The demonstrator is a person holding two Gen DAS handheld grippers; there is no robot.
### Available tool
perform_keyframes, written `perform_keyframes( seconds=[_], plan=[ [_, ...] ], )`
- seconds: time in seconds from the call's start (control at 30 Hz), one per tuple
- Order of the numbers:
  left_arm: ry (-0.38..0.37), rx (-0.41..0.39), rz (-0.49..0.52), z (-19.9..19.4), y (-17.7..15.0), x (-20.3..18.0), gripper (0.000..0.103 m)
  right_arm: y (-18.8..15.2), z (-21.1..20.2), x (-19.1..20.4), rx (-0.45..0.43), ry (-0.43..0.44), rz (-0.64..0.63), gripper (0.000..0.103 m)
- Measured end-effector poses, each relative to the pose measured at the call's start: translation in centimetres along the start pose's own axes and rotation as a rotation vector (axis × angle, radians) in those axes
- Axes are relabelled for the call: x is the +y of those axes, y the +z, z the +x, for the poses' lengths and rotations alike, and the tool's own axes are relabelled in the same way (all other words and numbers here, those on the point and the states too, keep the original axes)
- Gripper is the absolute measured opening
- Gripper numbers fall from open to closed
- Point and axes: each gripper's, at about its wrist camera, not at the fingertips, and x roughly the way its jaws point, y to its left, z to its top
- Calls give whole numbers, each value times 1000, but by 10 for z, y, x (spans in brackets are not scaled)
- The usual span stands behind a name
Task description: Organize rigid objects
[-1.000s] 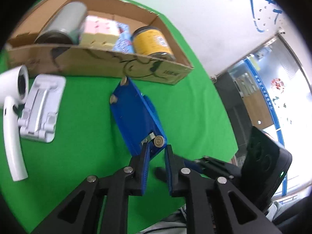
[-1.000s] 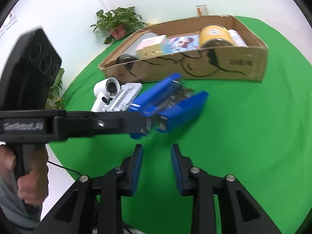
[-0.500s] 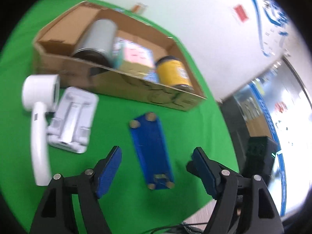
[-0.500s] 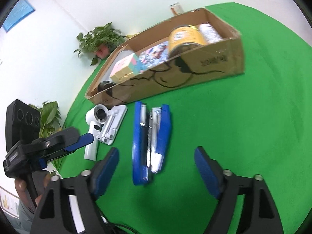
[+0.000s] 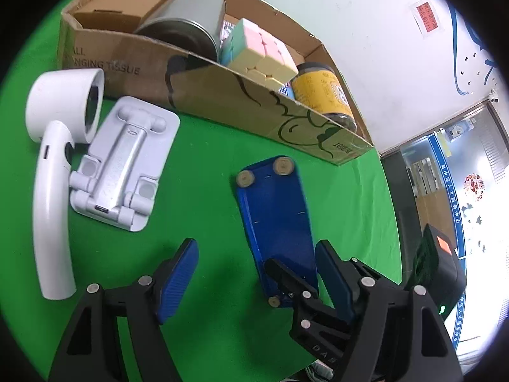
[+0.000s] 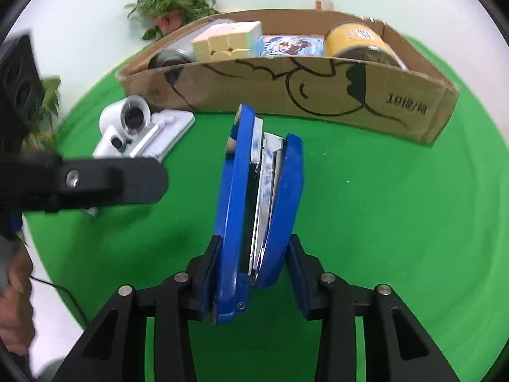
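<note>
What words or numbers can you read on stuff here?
"ANGING TISSUE", with "ALL" above it, both cut off: box front.
"10", then characters too blurred to read: box front, right end.
"DAS", cut off: right gripper.
Yellow can label, red wall notice: too small to read.

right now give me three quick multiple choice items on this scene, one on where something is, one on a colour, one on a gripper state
1. Where is the pastel cube?
A. inside the cardboard box
B. on the green cloth
C. on the white stand

2. What colour is the stapler?
A. red
B. blue
C. white

3. What is between the right gripper jaws?
A. nothing
B. the yellow can
C. the stapler

Answers: 1 A, the cube sits behind the box's front wall beside the grey tin. 2 B, its body is blue in both views. 3 C, the jaws are closing with the stapler's rear end between the pads.
</note>
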Motion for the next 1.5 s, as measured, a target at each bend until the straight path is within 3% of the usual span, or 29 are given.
perform_keyframes(
  seconds=[0.17, 0.33, 0.57, 0.6, 0.67, 0.9, 1.13, 1.37, 1.5],
  plan=[
    [-62, 74, -33, 21, 3, 4, 75, 2, -8, -3, -2, 13, 20, 33],
    [-180, 160, -85, 40, 0, 1, 75, 6, -14, -24, 36, 117, 132, 31],
    [-172, 168, -109, 53, -2, -5, 77, 7, -18, -39, 86, 302, 273, 30],
    [-168, 167, -103, 53, -2, -5, 75, 7, -18, -40, 89, 324, 290, 30],
    [-119, 157, -81, 51, -3, -7, 61, 1, -18, -42, 90, 348, 305, 30],
    [-120, 59, -9, 22, 6, -29, 60, 5, -40, -35, -9, 324, 254, 30],
    [-130, -24, 121, -6, 53, -72, 59, 38, -94, -43, -190, 251, 190, 31],
    [-92, -8, 157, 10, 122, -93, 58, 104, -92, -53, -238, 168, 192, 31],
    [-72, 51, 165, 28, 162, -91, 58, 141, -80, -66, -233, 132, 227, 31]
  ],
)
